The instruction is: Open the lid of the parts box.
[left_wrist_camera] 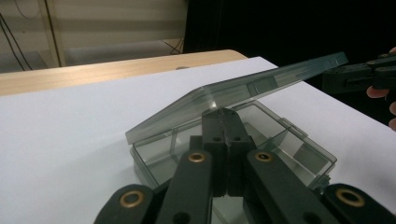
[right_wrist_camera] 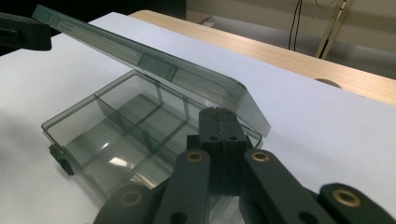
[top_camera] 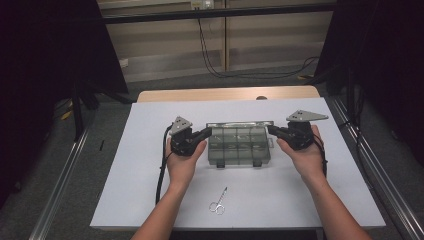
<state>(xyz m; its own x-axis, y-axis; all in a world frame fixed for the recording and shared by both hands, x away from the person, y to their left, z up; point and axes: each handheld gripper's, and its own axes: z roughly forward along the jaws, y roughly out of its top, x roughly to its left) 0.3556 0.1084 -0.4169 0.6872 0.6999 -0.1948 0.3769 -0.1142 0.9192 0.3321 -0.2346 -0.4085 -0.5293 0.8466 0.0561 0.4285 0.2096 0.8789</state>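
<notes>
Both grippers at the ends of a half-open compartment box

High view — the smoky plastic box [top_camera: 239, 146] sits mid-table between left gripper [top_camera: 204, 134] and right gripper [top_camera: 272, 130]; scissors [top_camera: 219, 202] lie nearer the person. Gripper views — each pair of jaws pressed together, empty, under the raised lid [left_wrist_camera: 243, 88].

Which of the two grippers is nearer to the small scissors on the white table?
The left gripper is nearer: the scissors lie toward the front edge, left of the box's middle, while the right gripper is at the compartment box's other end.
</notes>
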